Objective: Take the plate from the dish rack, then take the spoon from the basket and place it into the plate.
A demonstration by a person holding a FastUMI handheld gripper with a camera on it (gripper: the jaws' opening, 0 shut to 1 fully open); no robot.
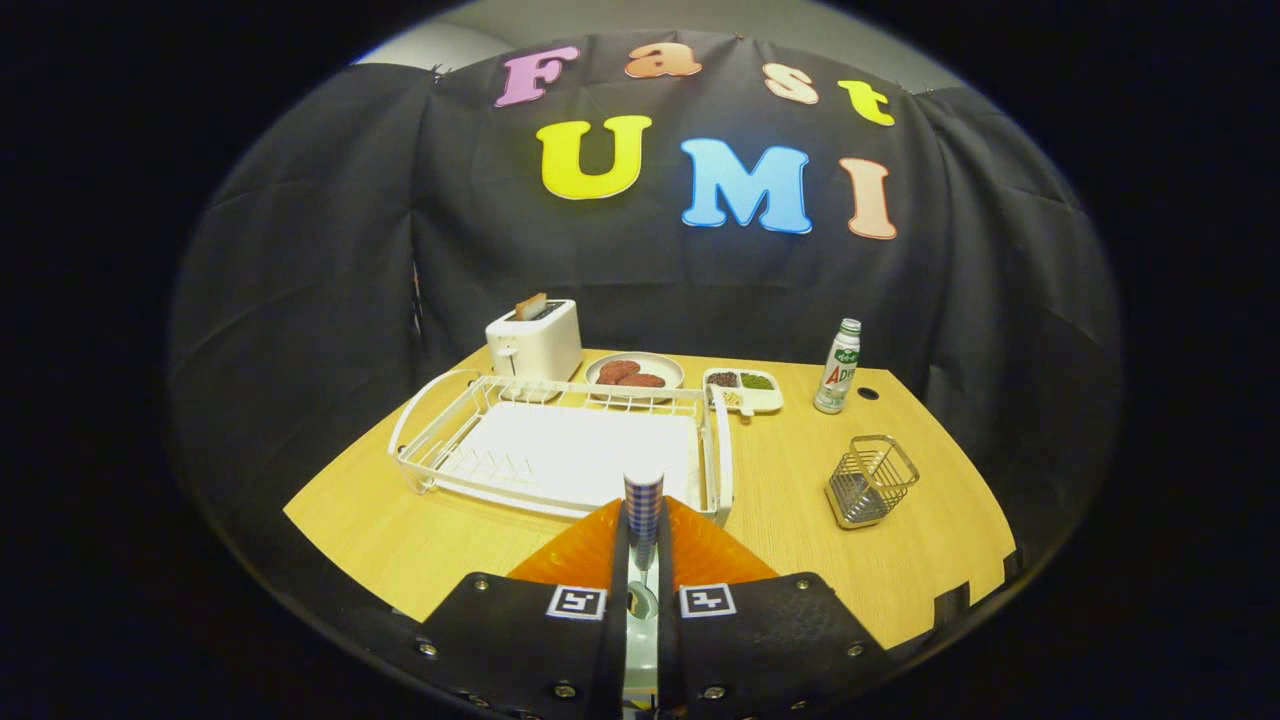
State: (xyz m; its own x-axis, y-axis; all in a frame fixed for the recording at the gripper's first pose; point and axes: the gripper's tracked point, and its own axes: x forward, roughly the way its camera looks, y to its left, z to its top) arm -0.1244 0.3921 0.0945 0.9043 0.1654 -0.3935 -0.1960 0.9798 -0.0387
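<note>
Spanning most of the view is the wooden table (420, 545), things spread across it. Biggest item is the white wire dish rack (560, 450), just beyond the fingers, a white tray inside it, no plate standing in it. Orange plate (590, 555) sits flat on the table directly under the fingers, between them and the rack's near rail. White toaster (534, 342) behind the rack's far left corner, a slice sticking up from its slot. Beside the toaster, a round plate with brown patties (634, 374), then a small divided dish (744, 390) with dark and green fillings. Wire basket (870, 481) stands well off to the right of the rack, near the table's right side. Bottle (838, 367) upright behind the basket, near the far edge. Gripper (643, 555) fingers are nearly closed, pinching the spoon (643, 510) by its blue-checked handle, which pokes upright above the fingertips over the orange plate.
</note>
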